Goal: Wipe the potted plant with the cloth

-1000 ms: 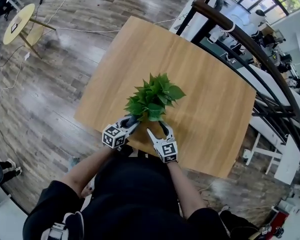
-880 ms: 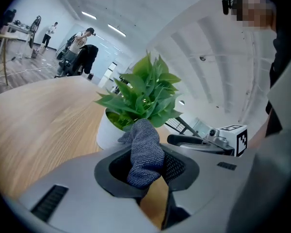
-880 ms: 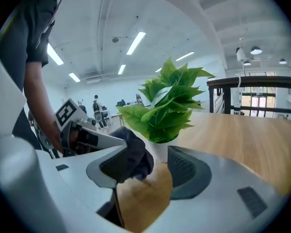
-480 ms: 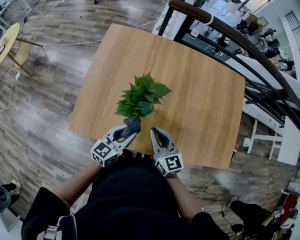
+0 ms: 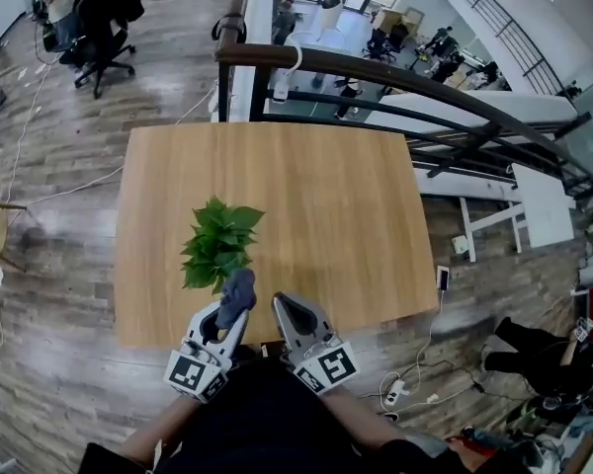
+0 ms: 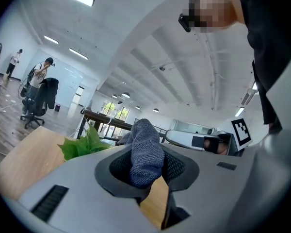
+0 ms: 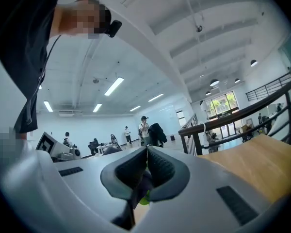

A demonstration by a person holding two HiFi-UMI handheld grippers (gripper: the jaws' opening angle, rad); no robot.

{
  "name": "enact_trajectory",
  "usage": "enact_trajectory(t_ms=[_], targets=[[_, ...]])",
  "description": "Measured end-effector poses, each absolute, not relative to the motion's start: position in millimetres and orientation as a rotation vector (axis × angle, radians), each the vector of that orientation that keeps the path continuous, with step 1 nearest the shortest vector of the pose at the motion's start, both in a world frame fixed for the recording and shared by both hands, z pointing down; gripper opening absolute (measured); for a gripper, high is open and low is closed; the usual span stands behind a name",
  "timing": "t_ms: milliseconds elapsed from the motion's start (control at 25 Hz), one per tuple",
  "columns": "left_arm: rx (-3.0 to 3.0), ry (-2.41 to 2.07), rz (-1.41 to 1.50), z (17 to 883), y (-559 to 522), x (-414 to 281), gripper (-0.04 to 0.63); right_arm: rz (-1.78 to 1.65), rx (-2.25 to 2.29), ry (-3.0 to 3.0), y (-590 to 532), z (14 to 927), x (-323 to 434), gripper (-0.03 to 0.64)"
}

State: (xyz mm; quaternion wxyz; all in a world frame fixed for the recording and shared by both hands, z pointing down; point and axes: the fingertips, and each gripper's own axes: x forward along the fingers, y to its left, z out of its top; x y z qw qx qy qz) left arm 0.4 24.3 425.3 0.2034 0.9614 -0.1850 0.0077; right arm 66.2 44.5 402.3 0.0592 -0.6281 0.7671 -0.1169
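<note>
The potted plant (image 5: 217, 245), a small bunch of green leaves, stands on the wooden table (image 5: 316, 205) near its front left; its leaves (image 6: 85, 144) also show in the left gripper view. My left gripper (image 5: 231, 310) is shut on the grey knitted cloth (image 5: 239, 289), which sticks up between its pads (image 6: 145, 152). It hovers just in front of the plant, apart from the leaves. My right gripper (image 5: 281, 305) is beside it to the right, its jaws having just closed with nothing between them (image 7: 146, 152). Both point level.
A dark handrail (image 5: 395, 72) with white posts runs behind the table's far edge. An office chair (image 5: 99, 28) stands at the far left on the wood floor. A cable and power strip (image 5: 400, 388) lie on the floor at the right.
Both grippers have lifted up and back from the plant's base to the table's near edge. The right jaws went from wide open to shut. The cloth stays in the left gripper.
</note>
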Motion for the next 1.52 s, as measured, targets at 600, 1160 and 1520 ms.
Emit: enact_trajectory(t_ms=[600, 1160, 1520], targets=[[2.803, -0.609, -0.211, 384, 16, 14, 0.121, -0.134, -1.953, 2.372, 59, 387, 74, 0.018], [2.839, -0.542, -0.198, 409, 0, 43, 0.121, 0.010, -1.987, 2.351, 30, 383, 98, 0.018], [2.783, -0.654, -0.145, 382, -19, 1, 0.121, 0.020, -1.976, 2.400, 11, 363, 64, 0.018]])
